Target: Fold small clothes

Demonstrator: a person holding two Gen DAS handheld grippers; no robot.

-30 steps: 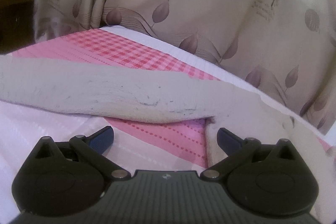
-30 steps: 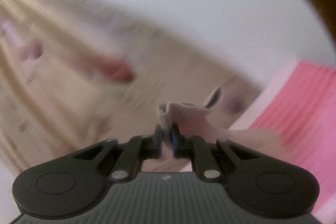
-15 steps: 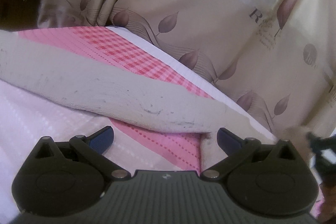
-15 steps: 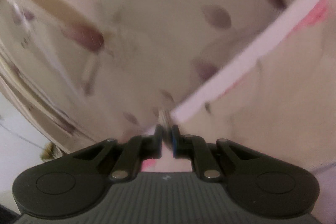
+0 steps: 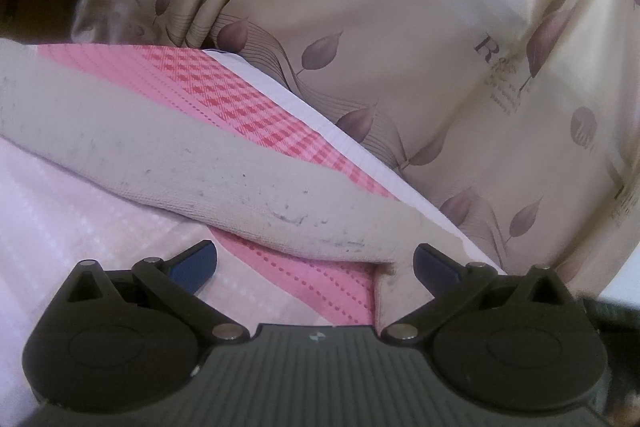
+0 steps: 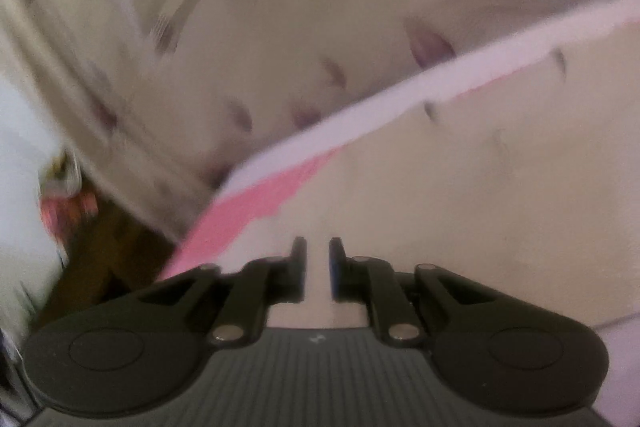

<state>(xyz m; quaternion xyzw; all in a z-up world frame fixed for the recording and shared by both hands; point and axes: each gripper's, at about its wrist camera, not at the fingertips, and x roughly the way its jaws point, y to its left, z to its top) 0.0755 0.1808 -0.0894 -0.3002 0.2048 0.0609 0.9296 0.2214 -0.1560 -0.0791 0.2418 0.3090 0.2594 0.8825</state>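
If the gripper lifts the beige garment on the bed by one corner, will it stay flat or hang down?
The beige garment would probably hang limp: it drapes over the pink bedsheet in soft folds. Its ribbed knit looks thin, so it is likely light. The fuzzy, matte surface suggests it will not slip easily, though a small pinch might lift only one layer.

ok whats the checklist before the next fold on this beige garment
1. Right gripper let go of the beige garment: ok, its jaws are opening and a clear gap shows between them.
2. Left gripper free: ok, jaws wide apart, nothing pressed between them.
3. Folded part lies flat on the pink sheet: cannot tell, the right wrist view is blurred.
4. Garment stays on the bed, short of the white edge strip: ok in the left wrist view.
5. Leaf-print curtain clear of both grippers: ok.
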